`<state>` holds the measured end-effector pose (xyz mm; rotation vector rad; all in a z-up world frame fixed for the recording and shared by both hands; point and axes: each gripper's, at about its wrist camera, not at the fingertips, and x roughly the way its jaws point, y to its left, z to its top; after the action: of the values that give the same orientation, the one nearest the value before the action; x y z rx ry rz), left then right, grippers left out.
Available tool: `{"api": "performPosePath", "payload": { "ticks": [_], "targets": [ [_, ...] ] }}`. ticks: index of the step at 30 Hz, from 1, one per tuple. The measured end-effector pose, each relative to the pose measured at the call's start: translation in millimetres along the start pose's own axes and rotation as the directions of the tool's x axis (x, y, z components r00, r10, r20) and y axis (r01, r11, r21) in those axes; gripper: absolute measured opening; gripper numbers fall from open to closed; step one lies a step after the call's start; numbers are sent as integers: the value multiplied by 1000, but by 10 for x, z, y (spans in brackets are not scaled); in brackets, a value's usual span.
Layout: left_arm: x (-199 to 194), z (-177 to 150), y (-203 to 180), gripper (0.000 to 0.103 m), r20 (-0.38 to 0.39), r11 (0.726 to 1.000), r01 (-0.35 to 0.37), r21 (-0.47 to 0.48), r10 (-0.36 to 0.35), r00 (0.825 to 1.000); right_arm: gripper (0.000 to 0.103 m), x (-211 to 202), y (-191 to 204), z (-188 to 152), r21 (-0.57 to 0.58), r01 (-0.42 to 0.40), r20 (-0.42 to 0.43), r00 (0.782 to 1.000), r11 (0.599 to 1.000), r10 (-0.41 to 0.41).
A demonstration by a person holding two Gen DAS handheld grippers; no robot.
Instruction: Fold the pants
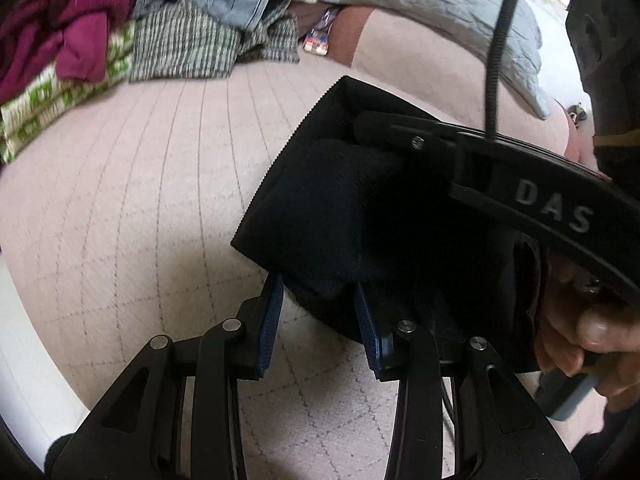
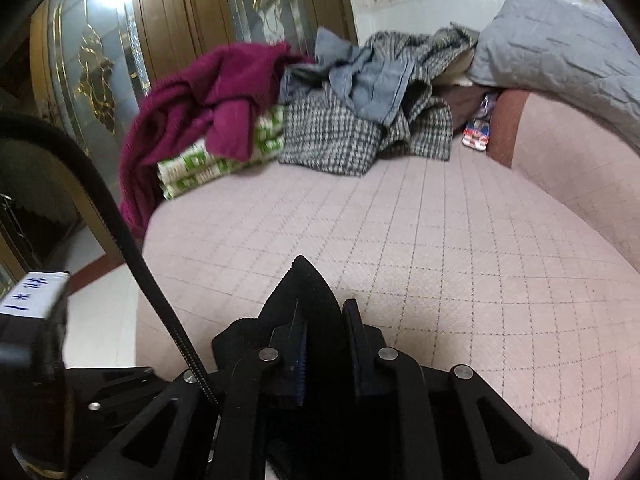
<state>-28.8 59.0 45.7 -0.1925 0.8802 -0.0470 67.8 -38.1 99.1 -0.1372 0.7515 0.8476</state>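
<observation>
The black pants point(image 1: 352, 216) hang bunched above the pink quilted bed point(image 1: 140, 208). In the left wrist view my left gripper point(image 1: 320, 324) has its blue pads closed on a thick fold at the pants' lower edge. The right gripper's black frame point(image 1: 552, 208) reaches in from the right into the upper folds, with a person's hand point(image 1: 592, 336) on it. In the right wrist view my right gripper point(image 2: 326, 354) is shut on a peak of the black pants point(image 2: 304, 300), which stands up between its pads. The rest of the pants is hidden below the tools.
A heap of clothes lies at the bed's far end: a maroon garment point(image 2: 208, 100), a green-and-white folded cloth point(image 2: 200, 168), a grey checked piece point(image 2: 332, 136) and a blue-grey one point(image 2: 376, 80). A grey quilted cover point(image 2: 560, 48) lies at the right, a wooden wardrobe point(image 2: 120, 40) at the left.
</observation>
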Motion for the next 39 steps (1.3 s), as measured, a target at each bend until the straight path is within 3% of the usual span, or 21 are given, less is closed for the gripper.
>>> {"api": "performPosePath", "payload": {
  "ticks": [12, 39],
  "targets": [
    [-137, -4, -56, 36, 99, 997, -33, 74, 25, 995, 15, -359, 19, -79, 32, -8, 67, 998, 999, 6],
    [-148, -11, -91, 36, 96, 996, -34, 77, 26, 995, 15, -369, -3, -80, 51, -17, 62, 998, 999, 14]
  ]
}}
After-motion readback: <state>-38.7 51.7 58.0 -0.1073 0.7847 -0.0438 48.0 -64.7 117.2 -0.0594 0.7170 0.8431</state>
